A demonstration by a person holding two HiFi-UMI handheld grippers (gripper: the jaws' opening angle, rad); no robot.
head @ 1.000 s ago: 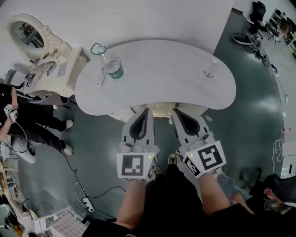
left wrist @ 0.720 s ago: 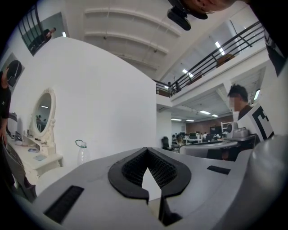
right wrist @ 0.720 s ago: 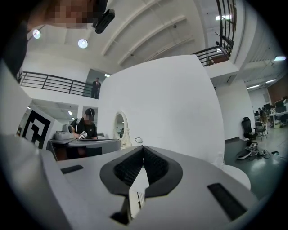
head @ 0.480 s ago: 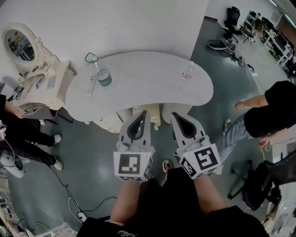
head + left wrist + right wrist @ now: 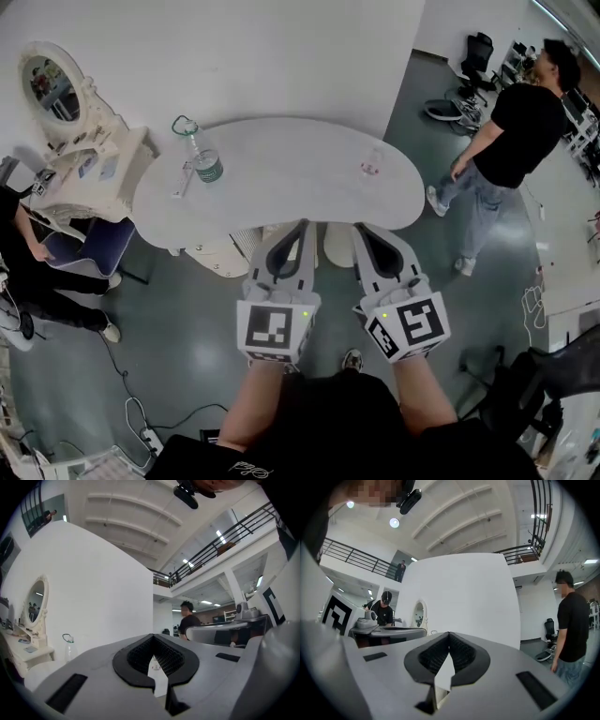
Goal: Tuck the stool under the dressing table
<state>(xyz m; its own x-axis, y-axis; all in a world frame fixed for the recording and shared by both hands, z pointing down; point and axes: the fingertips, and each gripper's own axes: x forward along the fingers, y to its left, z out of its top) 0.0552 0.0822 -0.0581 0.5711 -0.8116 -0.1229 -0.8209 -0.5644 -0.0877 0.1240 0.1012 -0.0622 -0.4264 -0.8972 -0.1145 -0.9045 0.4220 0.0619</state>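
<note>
Grippers hang side by side just short of the table (image 5: 281, 183): the left gripper (image 5: 300, 230) and the right gripper (image 5: 357, 232), each clenched on nothing. In each gripper view the dark pads meet at the tip with nothing caught between them. Just beyond the tips, the stool (image 5: 336, 242) shows only as a white part peeking out below the table's near edge. The top hides the rest of it, and neither gripper touches it. By that lie the tuck looks done, or all but done. How deep the stool sits cannot be told, so at most a last nudge may be left. On the table stand a bottle (image 5: 201, 155) towards the left and a small glass (image 5: 371, 164) towards the right, well apart. Left of the table is a vanity (image 5: 98, 164) with an oval mirror (image 5: 45, 80), and a person in black (image 5: 511, 122) stands on the floor to the far right. Only the head view gives the stool, the floor and the whole spread of the tabletop. The gripper views look about level over the table and miss the stool altogether. Instead, the left gripper view shows the bottle from the side with the right gripper beside it, and both catch a railed gallery (image 5: 225, 538) overhead, which the head view does not reach.
</note>
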